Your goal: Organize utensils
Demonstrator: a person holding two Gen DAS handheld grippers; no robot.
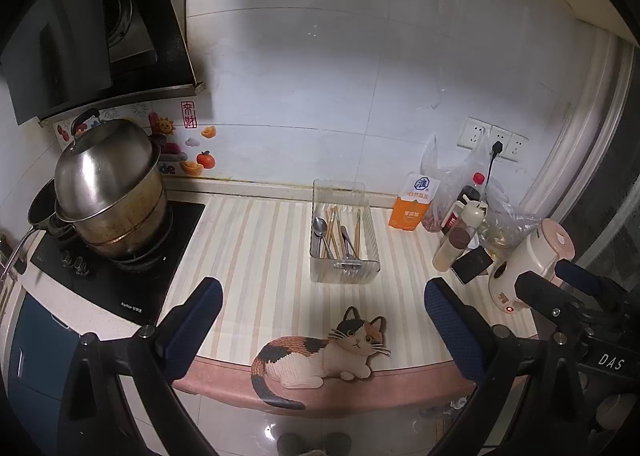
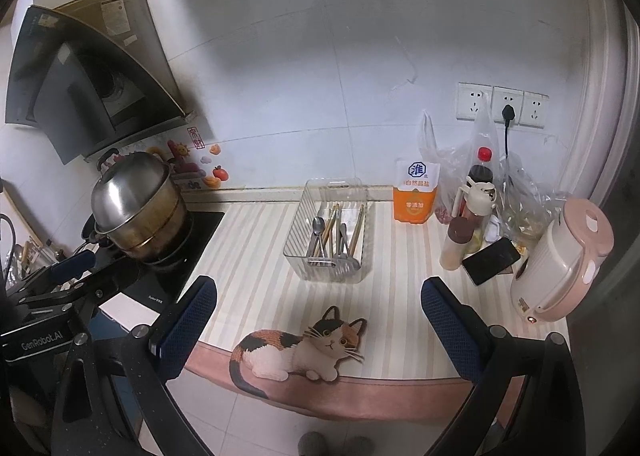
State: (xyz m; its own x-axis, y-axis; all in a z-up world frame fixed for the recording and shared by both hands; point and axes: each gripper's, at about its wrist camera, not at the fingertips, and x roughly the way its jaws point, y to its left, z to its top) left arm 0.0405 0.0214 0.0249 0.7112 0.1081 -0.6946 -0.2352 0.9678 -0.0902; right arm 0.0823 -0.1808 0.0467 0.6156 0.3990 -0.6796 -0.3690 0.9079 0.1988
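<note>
A clear plastic utensil bin [image 1: 344, 274] [image 2: 298, 246] stands on the striped counter mat, towards the back wall. Inside it lie a metal spoon [image 1: 320, 227] [image 2: 318, 226], wooden chopsticks [image 1: 357, 230] [image 2: 357, 232] and other metal utensils, all lengthwise. My left gripper [image 1: 322, 302] is open and empty, held back at the counter's front edge above the cat picture. My right gripper [image 2: 318, 298] is open and empty too, at about the same distance from the bin. Each gripper shows at the edge of the other's view.
A stacked steel pot [image 1: 108, 192] [image 2: 138, 208] sits on the black hob at left under a range hood. At right stand an orange salt bag [image 1: 412, 202] [image 2: 416, 192], bottles, plastic bags, a phone [image 2: 492, 260] and a pink kettle [image 2: 560, 264]. A cat picture [image 1: 320, 352] marks the mat's front.
</note>
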